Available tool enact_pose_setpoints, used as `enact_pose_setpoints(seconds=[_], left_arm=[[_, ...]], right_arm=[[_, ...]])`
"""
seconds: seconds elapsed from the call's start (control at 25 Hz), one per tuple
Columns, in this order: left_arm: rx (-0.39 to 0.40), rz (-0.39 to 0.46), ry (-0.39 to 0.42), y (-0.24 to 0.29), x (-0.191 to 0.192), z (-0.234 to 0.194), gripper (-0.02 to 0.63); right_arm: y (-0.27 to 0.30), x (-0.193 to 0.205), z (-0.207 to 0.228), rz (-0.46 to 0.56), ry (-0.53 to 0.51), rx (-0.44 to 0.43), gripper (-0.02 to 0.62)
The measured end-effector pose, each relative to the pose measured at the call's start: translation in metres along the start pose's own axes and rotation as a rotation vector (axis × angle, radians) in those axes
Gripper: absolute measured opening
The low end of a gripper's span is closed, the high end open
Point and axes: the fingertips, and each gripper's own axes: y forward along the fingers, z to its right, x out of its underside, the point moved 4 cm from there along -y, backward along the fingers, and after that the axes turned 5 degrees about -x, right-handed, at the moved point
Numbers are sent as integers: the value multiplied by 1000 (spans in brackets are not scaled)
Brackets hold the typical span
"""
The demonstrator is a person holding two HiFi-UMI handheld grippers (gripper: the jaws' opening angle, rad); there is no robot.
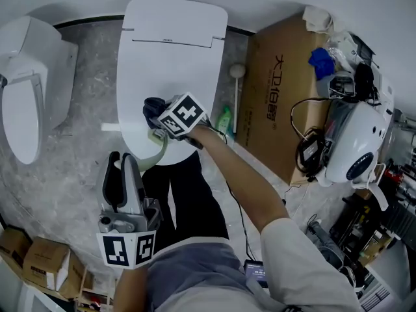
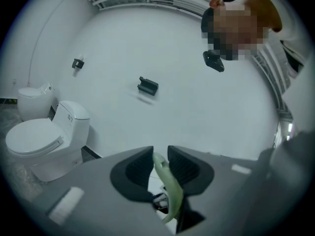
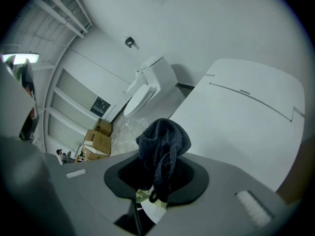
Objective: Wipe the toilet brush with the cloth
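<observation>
Both jaws are closed on something. The left gripper [image 1: 123,164], at 7 o'clock in the head view, has its jaws pinched nearly together on the thin pale-green stem of the toilet brush [image 1: 156,155]. Its own view shows the stem [image 2: 167,181] running up between the two pads of the left gripper [image 2: 160,156]. The right gripper [image 1: 156,119], just off centre toward 10 o'clock, has its jaws shut on a bunched dark cloth [image 1: 153,106], which bulges out past the tips of the right gripper [image 3: 160,166].

The largest thing here is the toilet [image 1: 172,44] at 12 o'clock, with its lid down. Both tools hang over its front edge. A second toilet [image 1: 26,103] stands at 9 o'clock and a cardboard box [image 1: 279,96] at 2 o'clock.

From the left jaws the brush curves toward 1 o'clock, and its far end meets the cloth. A pale-green patch under the cloth [image 3: 162,141] in the right gripper view is probably that end [image 3: 147,200]. I cannot tell whether cloth and brush are touching.

The brush looks light, smooth plastic, and so thin that it may flex or twist in the pinch when pushed sideways. Holding it low on the stem, as now, leaves the upper length free to wipe. The cloth is soft and limp, so only the wad standing proud of the jaws will rub. A light stroke along the stem should suit better than a hard squeeze.
</observation>
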Motion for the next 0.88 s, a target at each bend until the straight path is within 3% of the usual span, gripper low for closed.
enact_pose_setpoints(seconds=[0.88], left_arm=[[-19,18,-22,2,5,0,0]], right_arm=[[29,-9,20,-152,9,5,104]])
